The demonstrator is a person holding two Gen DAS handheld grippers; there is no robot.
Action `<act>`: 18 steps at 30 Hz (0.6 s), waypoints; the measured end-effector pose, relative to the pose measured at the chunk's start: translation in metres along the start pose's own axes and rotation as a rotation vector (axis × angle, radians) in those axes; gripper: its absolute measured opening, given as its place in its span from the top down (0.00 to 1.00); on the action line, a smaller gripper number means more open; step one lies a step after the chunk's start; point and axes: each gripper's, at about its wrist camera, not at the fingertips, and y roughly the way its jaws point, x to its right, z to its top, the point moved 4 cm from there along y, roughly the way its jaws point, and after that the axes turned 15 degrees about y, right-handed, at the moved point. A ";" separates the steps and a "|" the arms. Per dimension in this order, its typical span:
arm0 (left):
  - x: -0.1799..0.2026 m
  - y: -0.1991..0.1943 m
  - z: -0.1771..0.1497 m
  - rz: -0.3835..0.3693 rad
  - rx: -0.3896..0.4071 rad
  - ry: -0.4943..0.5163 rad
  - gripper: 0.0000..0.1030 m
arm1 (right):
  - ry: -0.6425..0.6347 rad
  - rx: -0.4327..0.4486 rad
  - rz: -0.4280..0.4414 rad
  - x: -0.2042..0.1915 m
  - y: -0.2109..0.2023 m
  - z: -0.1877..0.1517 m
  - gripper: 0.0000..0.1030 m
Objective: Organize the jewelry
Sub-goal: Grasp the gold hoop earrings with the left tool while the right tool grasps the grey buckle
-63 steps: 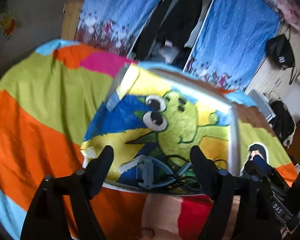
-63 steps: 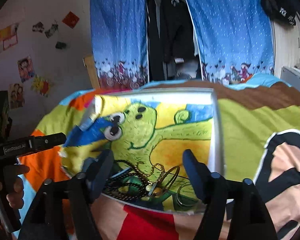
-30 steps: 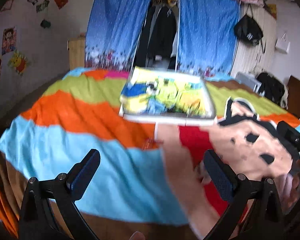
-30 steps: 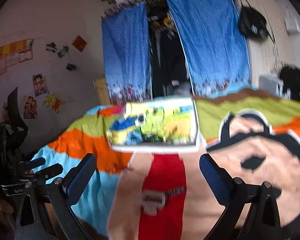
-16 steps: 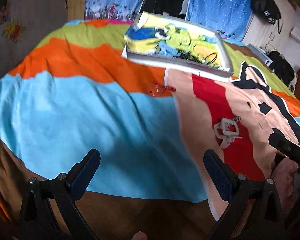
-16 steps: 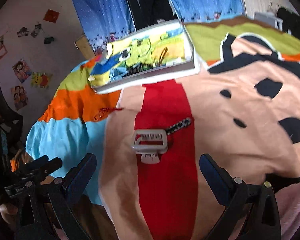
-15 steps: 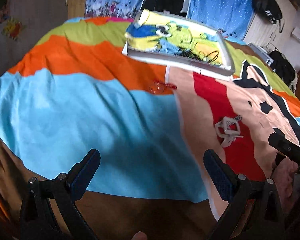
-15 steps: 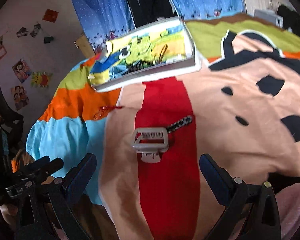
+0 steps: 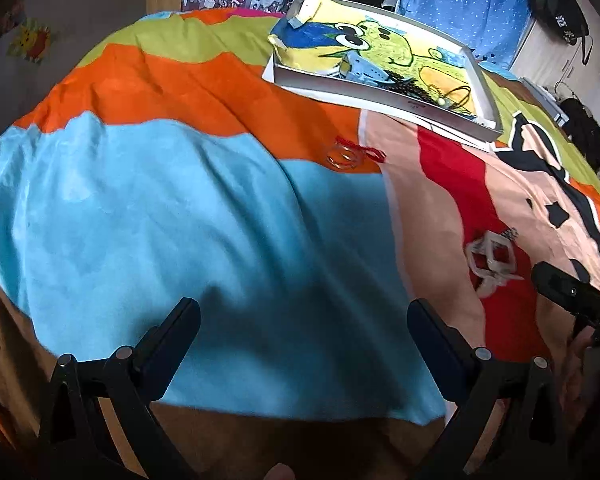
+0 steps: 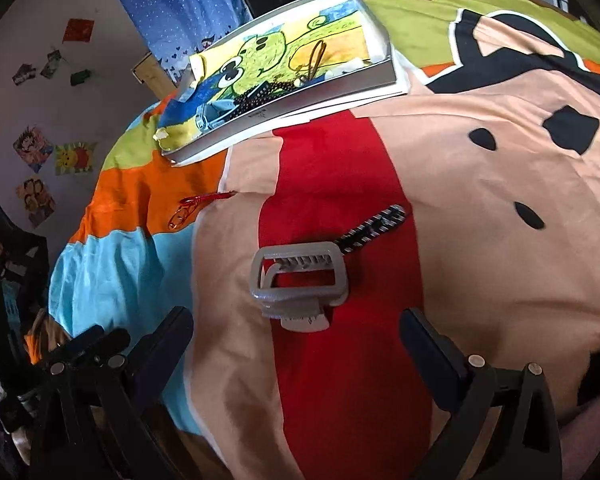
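Hair clip (image 10: 296, 284) now lies near both wide, empty tongs (image 10: 296, 332) after withdrawal from the far tray (image 10: 300, 100); next pickup pending.

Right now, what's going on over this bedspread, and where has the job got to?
A person holds a tool in each hand over the bedspread, both open and empty. The left tool hangs above the blue patch; the right tool sits just short of the grey hair clip, beside a black-and-white hair clip. A red bracelet lies loose farther off. The tray at the far side already holds beads and other pieces.
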 end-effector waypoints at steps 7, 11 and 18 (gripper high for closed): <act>-0.013 0.009 0.031 0.005 0.094 0.078 0.02 | -0.035 -0.036 -0.025 -0.004 0.021 0.000 0.28; -0.017 0.018 0.047 -0.058 0.142 0.105 0.03 | -0.064 -0.046 -0.040 -0.007 0.029 -0.003 0.29; -0.016 0.051 0.079 -0.145 0.177 0.189 0.24 | -0.103 -0.029 -0.061 -0.014 0.047 -0.002 0.40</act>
